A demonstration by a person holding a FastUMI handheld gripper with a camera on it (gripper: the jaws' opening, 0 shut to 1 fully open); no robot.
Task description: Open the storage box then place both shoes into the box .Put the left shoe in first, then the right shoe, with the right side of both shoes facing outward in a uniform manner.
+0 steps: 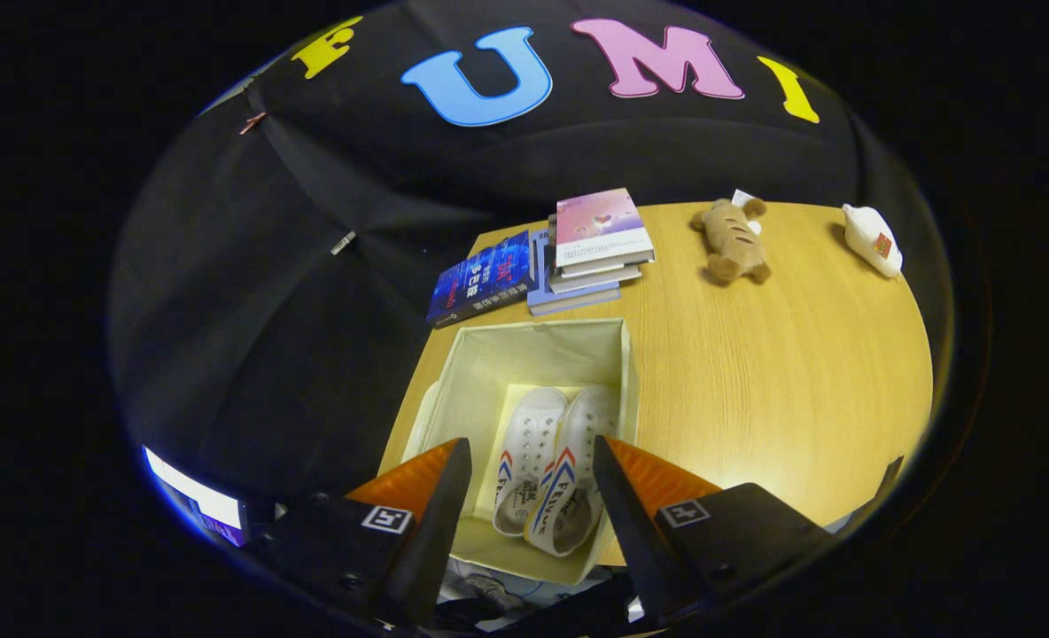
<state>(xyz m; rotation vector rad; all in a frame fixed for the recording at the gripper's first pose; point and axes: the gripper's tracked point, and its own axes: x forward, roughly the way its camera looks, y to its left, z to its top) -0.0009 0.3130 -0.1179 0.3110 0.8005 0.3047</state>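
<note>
The gripper [532,483] hangs above the box with its fingers [440,505] spread wide and holding nothing. Between them and below, the storage box [489,354] stands open on the counter [781,354], both white shoes [547,470] lying side by side inside, toes pointing away from the fingers. The likely risk is a finger clipping the soft fabric wall on any further move and dragging the box, shifting the pair. Beyond the box lie stacked books [591,244], a plush toy [733,239] and a small white object [873,239].
</note>
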